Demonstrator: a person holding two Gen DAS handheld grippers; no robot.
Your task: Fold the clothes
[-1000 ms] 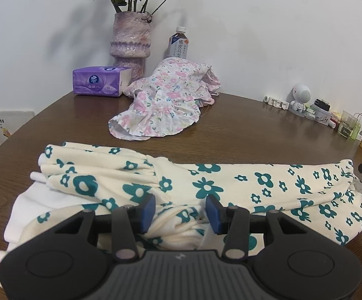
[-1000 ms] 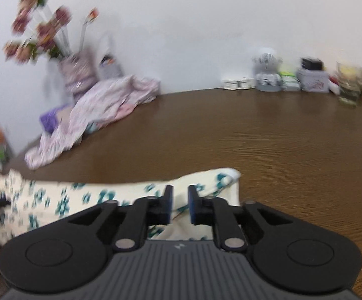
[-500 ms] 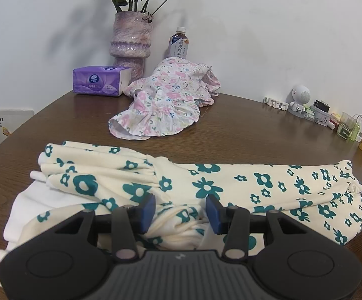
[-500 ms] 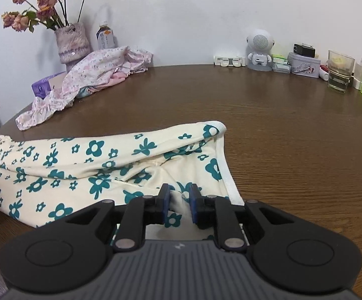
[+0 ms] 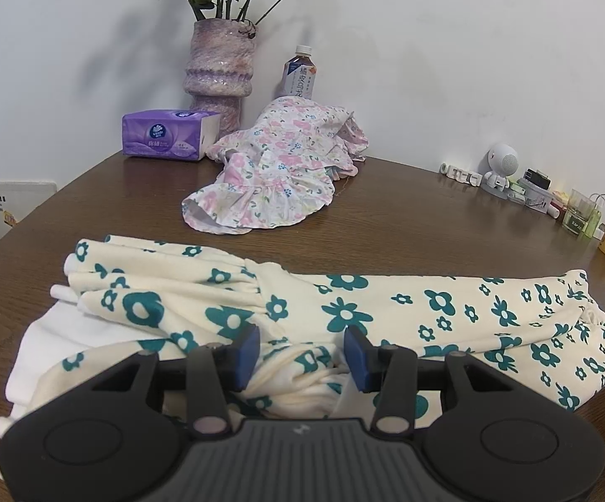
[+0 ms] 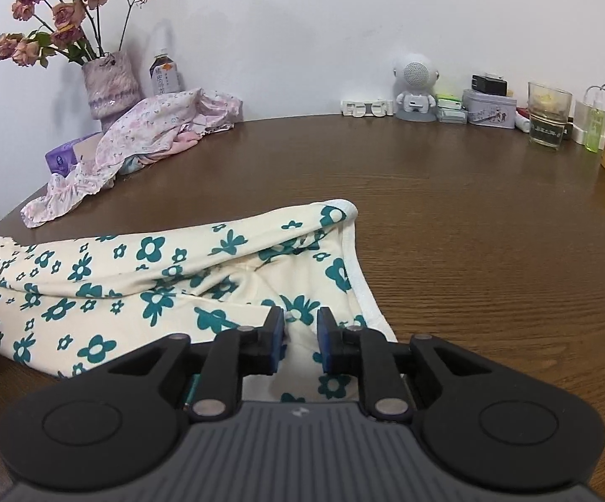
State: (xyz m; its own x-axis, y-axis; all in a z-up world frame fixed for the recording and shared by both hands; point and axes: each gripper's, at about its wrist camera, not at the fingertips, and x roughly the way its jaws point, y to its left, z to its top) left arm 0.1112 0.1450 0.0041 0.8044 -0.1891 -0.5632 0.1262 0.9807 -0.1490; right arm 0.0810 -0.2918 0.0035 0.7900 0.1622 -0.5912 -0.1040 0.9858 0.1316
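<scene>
Mid-fold: cream floral garment (image 5: 344, 305) lies as a long band on tabletop (image 6: 469, 217).
Both my fingers parted, L (image 5: 300, 351) wide, R (image 6: 300, 336) narrower, cloth bunched between, not pinched; cross-folds + pink garment (image 5: 277, 175) left.

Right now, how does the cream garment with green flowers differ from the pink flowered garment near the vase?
The cream garment has large teal flowers; the pink garment has small pastel ones. The cream one lies stretched out at the near edge of the table, under both grippers; the pink one sits bunched in a heap by the wall, untouched. Both are floral fabric, not yet neatly folded.
</scene>
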